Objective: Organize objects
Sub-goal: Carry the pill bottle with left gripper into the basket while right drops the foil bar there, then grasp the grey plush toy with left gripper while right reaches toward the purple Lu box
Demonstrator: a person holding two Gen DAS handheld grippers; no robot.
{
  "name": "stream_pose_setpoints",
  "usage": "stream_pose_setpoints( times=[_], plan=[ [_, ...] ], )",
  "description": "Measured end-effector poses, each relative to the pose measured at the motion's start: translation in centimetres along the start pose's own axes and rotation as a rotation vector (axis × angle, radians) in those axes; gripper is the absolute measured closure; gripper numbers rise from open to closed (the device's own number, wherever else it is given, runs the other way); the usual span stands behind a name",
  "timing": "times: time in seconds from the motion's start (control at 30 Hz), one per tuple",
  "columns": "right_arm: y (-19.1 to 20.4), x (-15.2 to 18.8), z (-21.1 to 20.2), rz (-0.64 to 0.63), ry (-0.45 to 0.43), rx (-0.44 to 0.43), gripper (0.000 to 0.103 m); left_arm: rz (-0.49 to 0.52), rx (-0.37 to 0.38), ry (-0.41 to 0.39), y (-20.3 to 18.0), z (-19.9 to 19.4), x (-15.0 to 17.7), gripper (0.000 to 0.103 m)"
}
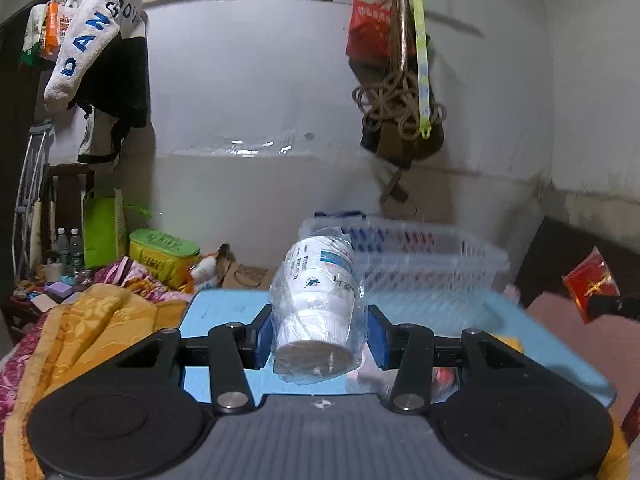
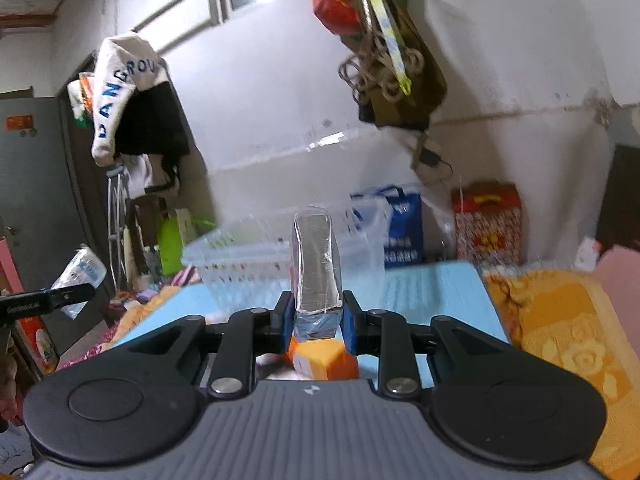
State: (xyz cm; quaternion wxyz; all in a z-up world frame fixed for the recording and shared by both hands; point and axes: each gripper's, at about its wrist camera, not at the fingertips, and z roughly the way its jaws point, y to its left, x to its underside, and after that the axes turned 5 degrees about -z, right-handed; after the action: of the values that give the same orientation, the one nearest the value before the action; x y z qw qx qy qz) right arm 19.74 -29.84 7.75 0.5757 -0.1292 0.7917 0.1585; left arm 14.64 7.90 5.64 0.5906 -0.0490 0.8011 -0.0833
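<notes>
My left gripper (image 1: 320, 338) is shut on a stack of white paper cups in a clear plastic sleeve (image 1: 318, 312), held above the light blue table (image 1: 224, 308). A clear plastic basket (image 1: 420, 256) stands on the table just behind the cups. My right gripper (image 2: 316, 322) is shut on a silvery packet wrapped in clear film (image 2: 316, 268), held upright in front of the same basket (image 2: 248, 264). The packet shows in the left wrist view as red (image 1: 592, 284) at far right. The cups show in the right wrist view (image 2: 80, 272) at far left.
An orange box (image 2: 326, 360) lies on the table under my right gripper. Orange and floral blankets (image 1: 88, 320) lie left of the table, an orange towel (image 2: 568, 340) right of it. A red gift box (image 2: 488, 224) and blue bag (image 2: 404, 228) stand by the wall.
</notes>
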Motion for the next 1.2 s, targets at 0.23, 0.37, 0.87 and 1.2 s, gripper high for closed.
stream_pose_setpoints(
  times=[0.23,0.37,0.87,1.2],
  plan=[
    [0.1,-4.1,6.2,-0.048,0.002,-0.003,0.076,-0.018,0.029,-0.025,-0.9,4.9,-4.0,0.052],
    [-0.2,-6.1,11.2,-0.078,0.035,0.01,0.076,-0.004,0.035,-0.016,-2.0,9.6,-6.6,0.052],
    [-1.3,-5.7,14.1,-0.052,-0.006,0.087,0.0,-0.028,-0.001,0.061,-3.5,18.9,-5.9,0.0],
    [-0.6,0.9,4.8,0.097,0.029,0.065,0.0,-0.064,0.046,0.043,-2.4,9.3,-1.7,0.0]
  ],
)
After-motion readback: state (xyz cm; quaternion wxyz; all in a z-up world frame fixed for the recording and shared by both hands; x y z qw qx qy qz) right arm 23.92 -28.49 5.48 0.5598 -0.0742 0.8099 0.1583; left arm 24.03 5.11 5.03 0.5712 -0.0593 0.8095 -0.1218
